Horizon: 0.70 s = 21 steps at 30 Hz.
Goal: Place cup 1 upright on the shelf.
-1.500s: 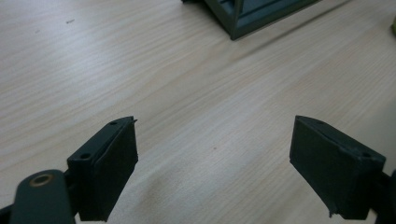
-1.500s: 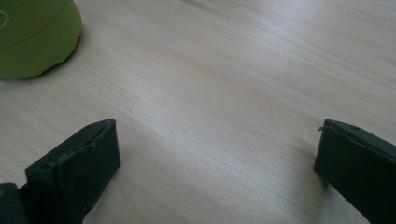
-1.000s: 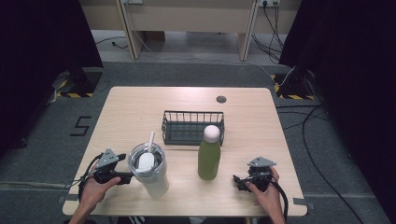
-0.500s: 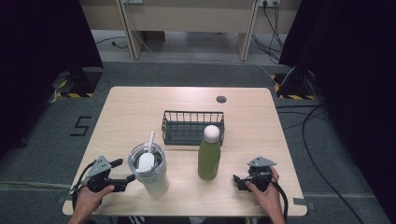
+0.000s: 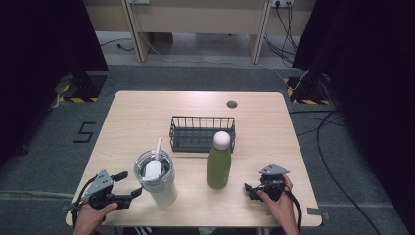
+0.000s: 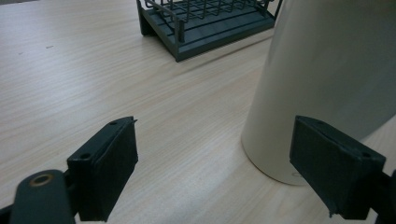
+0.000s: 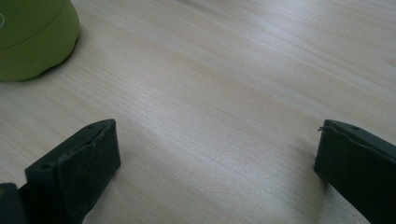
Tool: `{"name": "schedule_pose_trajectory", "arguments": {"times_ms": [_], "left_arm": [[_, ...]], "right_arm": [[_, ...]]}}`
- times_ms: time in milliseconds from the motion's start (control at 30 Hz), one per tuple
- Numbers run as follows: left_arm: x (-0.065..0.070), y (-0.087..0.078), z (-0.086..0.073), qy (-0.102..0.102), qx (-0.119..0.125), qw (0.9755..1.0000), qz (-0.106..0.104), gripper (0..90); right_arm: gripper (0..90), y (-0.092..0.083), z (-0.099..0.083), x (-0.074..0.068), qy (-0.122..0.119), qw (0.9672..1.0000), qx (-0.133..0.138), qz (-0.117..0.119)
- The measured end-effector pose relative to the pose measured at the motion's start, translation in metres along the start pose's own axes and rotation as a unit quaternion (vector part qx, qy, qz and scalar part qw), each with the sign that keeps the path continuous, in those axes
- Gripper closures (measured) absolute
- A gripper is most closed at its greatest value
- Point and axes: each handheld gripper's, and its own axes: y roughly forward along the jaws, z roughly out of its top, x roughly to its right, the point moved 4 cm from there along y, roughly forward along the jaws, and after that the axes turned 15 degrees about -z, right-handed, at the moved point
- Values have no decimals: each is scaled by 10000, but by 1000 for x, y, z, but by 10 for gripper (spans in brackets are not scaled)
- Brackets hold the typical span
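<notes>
The left claw (image 5: 128,185) rested low on the bench (image 5: 147,112) at its 7 o'clock corner, held in the person's left hand (image 5: 90,218). Its jaws stood released and wide apart, empty, pointing toward 3 o'clock at the white tumbler (image 5: 157,181). In the left gripper view, the left claw (image 6: 215,172) sat just beside the tumbler (image 6: 327,79), with the far jaw level with the tumbler's base; contact could not be determined.

The tumbler stood upright near the front edge, fitted with a clear lid and a white straw (image 5: 157,147). The green bottle (image 5: 219,164), with a white cap, stood upright at the tumbler's 3 o'clock, near but apart. The black wire basket (image 5: 201,133) lay just beyond both, at 12 o'clock.

The right claw (image 5: 248,190) lay at the bench's 5 o'clock corner, at the bottle's 3 o'clock, well apart from it. In the right gripper view, the right claw (image 7: 217,168) was released, with bare wood between its jaws.
</notes>
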Motion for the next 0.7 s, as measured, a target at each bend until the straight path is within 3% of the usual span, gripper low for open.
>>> {"name": "schedule_pose_trajectory", "arguments": {"times_ms": [467, 700], "left_arm": [[18, -7, -7, 41, 149, 9997, -172, 149], [30, -10, -6, 183, 207, 9993, -245, 149]], "right_arm": [[4, 0, 0, 0, -1, 10000, 0, 0], [4, 0, 0, 0, -2, 10000, 0, 1]]}}
